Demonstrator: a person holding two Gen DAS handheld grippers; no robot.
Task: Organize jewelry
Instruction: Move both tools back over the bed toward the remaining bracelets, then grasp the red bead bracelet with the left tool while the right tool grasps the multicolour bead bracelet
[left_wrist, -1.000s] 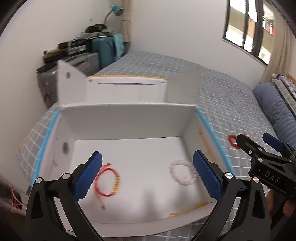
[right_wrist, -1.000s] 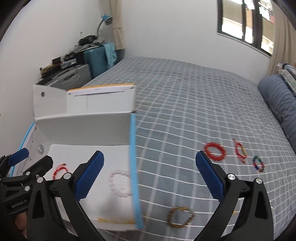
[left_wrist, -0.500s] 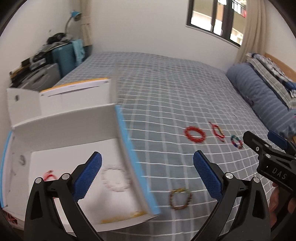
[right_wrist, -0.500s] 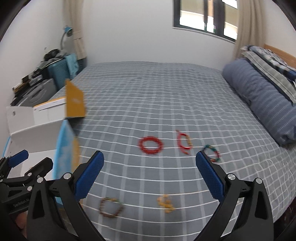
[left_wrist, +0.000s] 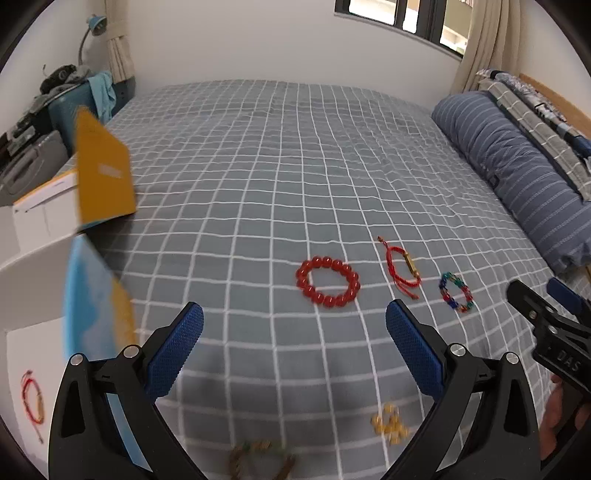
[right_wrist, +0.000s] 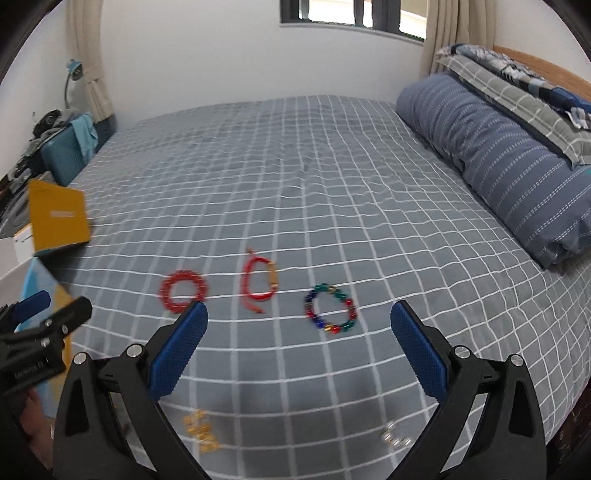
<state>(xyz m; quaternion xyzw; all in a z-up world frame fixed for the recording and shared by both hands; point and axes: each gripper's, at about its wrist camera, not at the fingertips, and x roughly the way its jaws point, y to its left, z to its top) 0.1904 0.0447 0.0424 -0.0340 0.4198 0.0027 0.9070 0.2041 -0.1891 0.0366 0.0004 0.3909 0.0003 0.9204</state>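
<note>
Clearly, with both claws — my left gripper (left_wrist: 294, 334) and right gripper (right_wrist: 299, 334) — spread wide and empty, I judged the multicoloured glass-bead bracelet (right_wrist: 331, 308) wanted a low, centred pinch across one side.

Red bead bracelet (left_wrist: 327, 282), red cord bracelet (left_wrist: 402, 268), multicolored bracelet (left_wrist: 455, 291) lie flat side by side.

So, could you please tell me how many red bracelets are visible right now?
3: a red bead bracelet on the bed, a red cord bracelet just right of it, and another red cord one inside the box. More may be hidden in the box.
</note>
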